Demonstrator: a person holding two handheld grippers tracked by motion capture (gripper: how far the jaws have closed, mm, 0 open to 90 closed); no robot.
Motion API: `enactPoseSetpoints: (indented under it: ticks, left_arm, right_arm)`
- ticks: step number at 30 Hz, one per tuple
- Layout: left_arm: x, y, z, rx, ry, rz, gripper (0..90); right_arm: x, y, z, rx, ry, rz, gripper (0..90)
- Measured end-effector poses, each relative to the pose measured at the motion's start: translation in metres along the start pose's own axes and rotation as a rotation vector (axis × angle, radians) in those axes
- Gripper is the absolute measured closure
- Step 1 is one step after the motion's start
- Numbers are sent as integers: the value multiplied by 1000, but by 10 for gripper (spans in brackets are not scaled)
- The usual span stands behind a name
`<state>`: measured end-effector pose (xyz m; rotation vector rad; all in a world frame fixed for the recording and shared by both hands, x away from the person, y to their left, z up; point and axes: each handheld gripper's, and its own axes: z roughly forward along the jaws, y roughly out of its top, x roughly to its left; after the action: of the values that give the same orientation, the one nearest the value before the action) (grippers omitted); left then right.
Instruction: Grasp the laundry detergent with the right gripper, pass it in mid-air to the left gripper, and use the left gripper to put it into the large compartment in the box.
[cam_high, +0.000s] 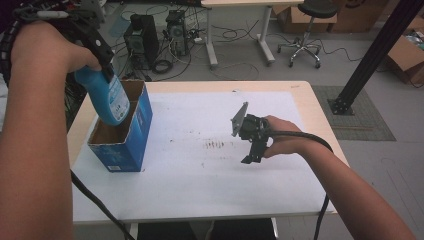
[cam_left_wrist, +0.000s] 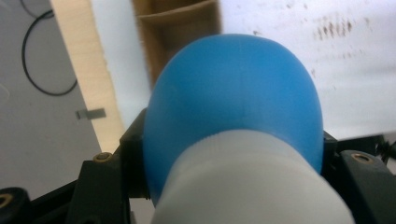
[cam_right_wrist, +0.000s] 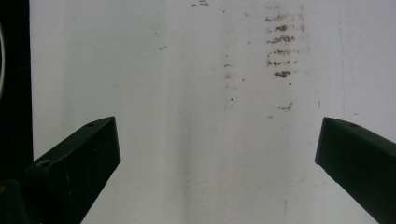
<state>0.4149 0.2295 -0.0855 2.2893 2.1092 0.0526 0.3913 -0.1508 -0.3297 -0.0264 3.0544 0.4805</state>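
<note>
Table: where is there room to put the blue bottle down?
Most of the white table is bare: the wide patch between the blue box and the right gripper, and the near strip. The left edge is crowded, where the left gripper holds the blue bottle over the box.

No wording can be read. The blue plastic bottle carries a pale label, and the open blue cardboard box a small white patch low on its front; both are too blurred to make out.
</note>
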Motion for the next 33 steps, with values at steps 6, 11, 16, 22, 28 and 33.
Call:
enactPoseSetpoints:
  ticks: [6, 11, 16, 22, 28, 33]
  left_arm:
    - [14, 4, 12, 9, 20, -49, 385]
    - [18, 7, 23, 22, 31, -56, 385]
    - [18, 9, 36, 28, 16, -54, 385]
    - [15, 11, 59, 45, 5, -46, 385]
    - [18, 11, 87, 56, -11, -43, 385]
    - [21, 12, 109, 74, -4, -52, 384]
  right_arm:
    - [-1, -2, 0, 13, -1, 2, 0]
    - [-1, -3, 0, 19, -4, 4, 0]
    - [0, -2, -1, 22, -7, 3, 0]
    - [1, -2, -2, 22, -11, 5, 0]
    - [0, -1, 0, 33, -4, 0, 0]
    - [1, -1, 0, 44, 0, -1, 0]
